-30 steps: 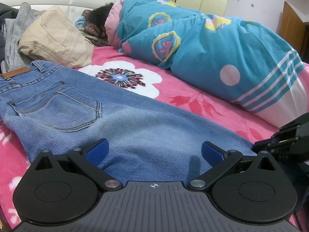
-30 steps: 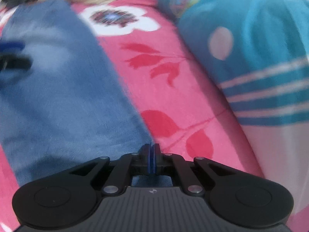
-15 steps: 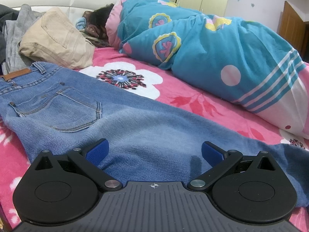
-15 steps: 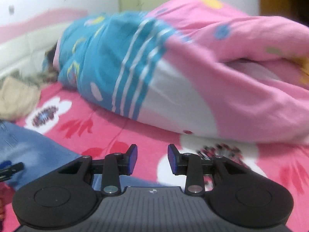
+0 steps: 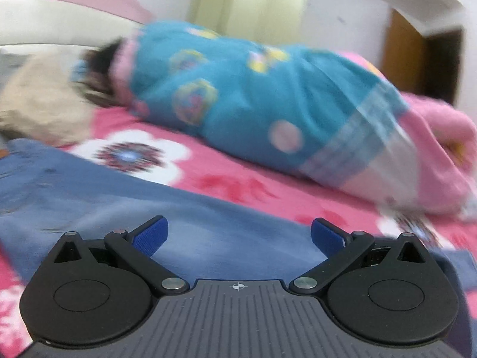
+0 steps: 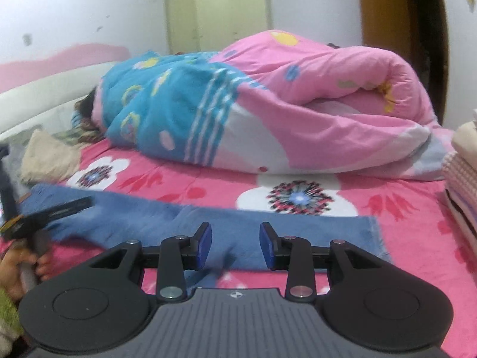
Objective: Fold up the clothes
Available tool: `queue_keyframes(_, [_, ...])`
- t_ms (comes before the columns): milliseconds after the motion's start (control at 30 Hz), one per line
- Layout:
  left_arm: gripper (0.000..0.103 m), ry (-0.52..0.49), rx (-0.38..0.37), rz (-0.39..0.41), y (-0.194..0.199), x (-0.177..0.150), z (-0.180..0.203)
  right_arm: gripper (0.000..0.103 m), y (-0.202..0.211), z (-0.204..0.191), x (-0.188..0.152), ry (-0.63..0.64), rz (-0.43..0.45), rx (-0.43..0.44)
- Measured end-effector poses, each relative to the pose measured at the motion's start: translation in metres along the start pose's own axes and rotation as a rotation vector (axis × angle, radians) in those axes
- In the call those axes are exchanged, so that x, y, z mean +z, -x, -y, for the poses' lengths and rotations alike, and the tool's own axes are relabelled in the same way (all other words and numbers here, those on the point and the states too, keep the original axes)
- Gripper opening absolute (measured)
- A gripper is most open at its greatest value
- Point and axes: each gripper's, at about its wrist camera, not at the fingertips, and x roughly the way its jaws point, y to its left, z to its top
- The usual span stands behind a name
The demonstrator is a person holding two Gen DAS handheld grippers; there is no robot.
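My right gripper (image 6: 235, 246) has pulled back and its jaws opened wider, holding nothing. My left gripper (image 5: 237, 235) swung right, jaws still wide apart. The jeans (image 6: 143, 214) lie flat on the bed (image 6: 208, 188), across the lower middle. A hand (image 6: 18, 271) sits lower left.

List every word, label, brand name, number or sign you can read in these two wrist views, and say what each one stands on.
None can be read.
Left gripper base: a small white crosshair mark, no letters.
Right gripper base: the same small mark, no letters.
Jeans: no readable label; the left view is motion-blurred.
Quilt and bedsheet: flower and stripe patterns only.
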Motion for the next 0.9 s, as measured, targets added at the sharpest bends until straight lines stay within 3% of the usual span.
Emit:
queue_keyframes(100, [0.103, -0.081, -0.021, -0.045, -0.016, -0.009, 0.019, 0.044, -0.007, -0.030, -0.018, 0.102, -0.004, 0.018])
queue_keyframes(167, [0.103, -0.079, -0.017, -0.083, -0.025, -0.017, 0.018, 0.045, -0.015, -0.054, -0.030, 0.195, -0.009, 0.008])
queue_keyframes(300, [0.103, -0.032, -0.024, -0.136, -0.035, -0.025, 0.009, 0.057, -0.039, -0.086, -0.054, 0.320, -0.054, 0.005])
queue_keyframes(367, [0.103, -0.009, -0.030, -0.143, -0.036, -0.026, 0.005, 0.057, -0.053, -0.096, -0.069, 0.397, -0.094, -0.035])
queue_keyframes(433, [0.103, -0.011, -0.027, -0.145, -0.036, -0.027, 0.005, 0.042, -0.063, -0.097, -0.080, 0.433, -0.123, -0.082])
queue_keyframes(467, [0.103, -0.014, -0.026, -0.144, -0.036, -0.028, 0.006, 0.004, -0.065, -0.093, -0.082, 0.423, -0.131, -0.089])
queue_keyframes(500, [0.103, -0.015, -0.027, -0.143, -0.035, -0.028, 0.005, 0.001, -0.065, -0.088, -0.082, 0.395, -0.127, -0.091])
queue_keyframes(900, [0.103, -0.017, -0.024, -0.140, -0.037, -0.029, 0.006, 0.001, -0.056, 0.066, 0.011, -0.003, -0.024, -0.103])
